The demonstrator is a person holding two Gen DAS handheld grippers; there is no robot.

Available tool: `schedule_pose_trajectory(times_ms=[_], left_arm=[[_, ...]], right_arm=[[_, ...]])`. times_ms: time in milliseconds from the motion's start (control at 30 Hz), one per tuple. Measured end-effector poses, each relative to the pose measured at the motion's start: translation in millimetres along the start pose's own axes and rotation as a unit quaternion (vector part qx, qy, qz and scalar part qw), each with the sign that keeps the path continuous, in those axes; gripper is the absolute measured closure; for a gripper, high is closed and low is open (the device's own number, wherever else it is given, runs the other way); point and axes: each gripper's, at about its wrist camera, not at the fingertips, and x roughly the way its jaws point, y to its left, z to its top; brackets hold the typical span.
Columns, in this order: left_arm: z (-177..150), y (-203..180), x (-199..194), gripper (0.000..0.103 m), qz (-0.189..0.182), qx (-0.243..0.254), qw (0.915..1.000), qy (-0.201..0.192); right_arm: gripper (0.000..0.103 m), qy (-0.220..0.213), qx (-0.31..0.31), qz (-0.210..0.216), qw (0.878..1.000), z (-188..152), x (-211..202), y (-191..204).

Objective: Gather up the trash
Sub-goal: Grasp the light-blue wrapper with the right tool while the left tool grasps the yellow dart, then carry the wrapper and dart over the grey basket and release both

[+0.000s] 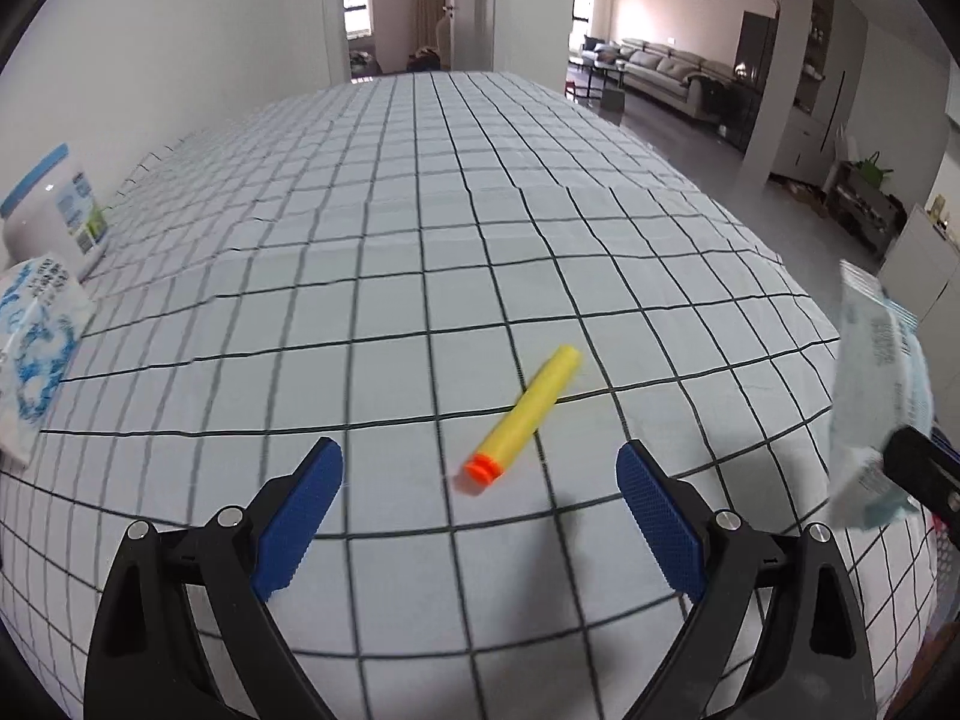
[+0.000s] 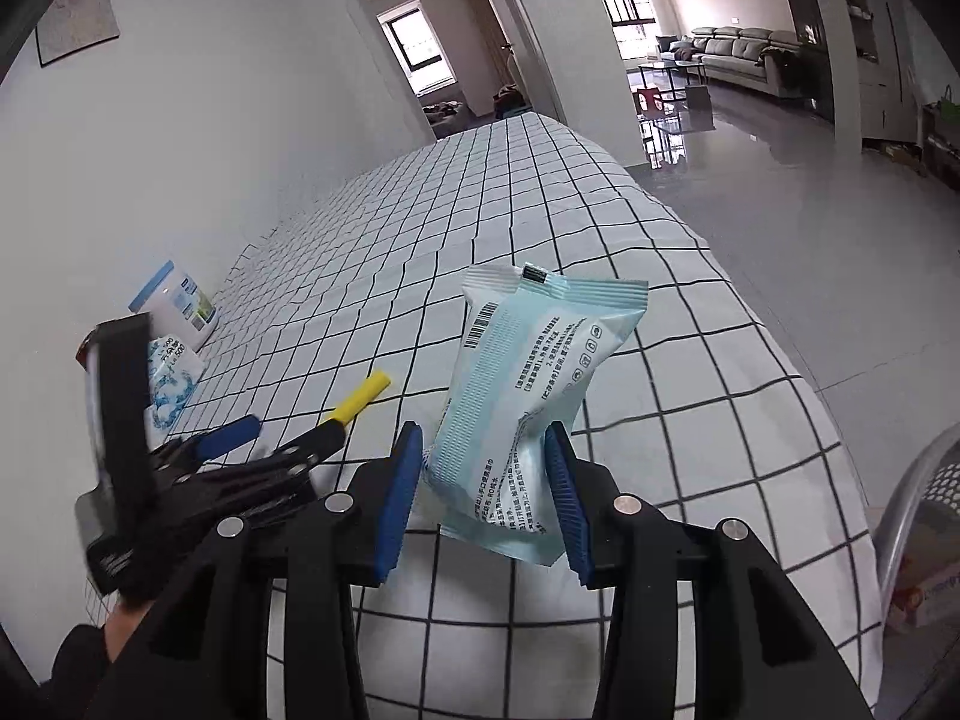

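Right tongs point(image 2: 483, 480) pitched downward, clamped on pale-blue plastic wipes packet point(image 2: 528, 396), lifted above checked-cloth surface point(image 2: 690, 360). Left tongs point(image 1: 480, 480) pitched downward, spread wide over yellow foam dart point(image 1: 528, 414).

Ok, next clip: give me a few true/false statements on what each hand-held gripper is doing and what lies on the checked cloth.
1. The right hand-held gripper is shut on the pale blue wipes packet. True.
2. The left hand-held gripper holds the yellow foam dart. False: its jaws stand open and the dart lies on the checked cloth between and ahead of them.
3. The dart's orange tip points toward the left hand-held gripper. True.
4. The white jar with a blue lid lies tipped over mid-table. False: it stands upright at the wall-side edge.
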Motion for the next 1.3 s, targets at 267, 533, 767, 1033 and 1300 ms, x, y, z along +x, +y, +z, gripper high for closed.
schedule_pose_trajectory(times_ms=[267,533,767,1033,1300], left_arm=[[12,-14,25,0.024,0.004,-0.005,0.9996,0.027],[9,-31,18,0.09,-0.011,0.016,0.9998,0.008],[-12,-40,-8,0.091,-0.012,0.016,0.9996,-0.02],[-41,-64,-47,0.091,0.003,0.032,0.9983,-0.049],[-72,-101,-93,0.091,0.001,0.042,0.9965,-0.072]], right_arm=[[0.062,0.003,0.004,0.007,1.0,0,-2,-7],[0.062,0.01,0.011,0.008,1.0,-7,3,-13],[0.062,0.014,0.006,0.009,1.0,-12,4,-12],[0.062,-0.002,0.002,0.015,1.0,-13,-15,-15],[0.062,-0.024,-0.004,0.015,1.0,-26,-54,-26]])
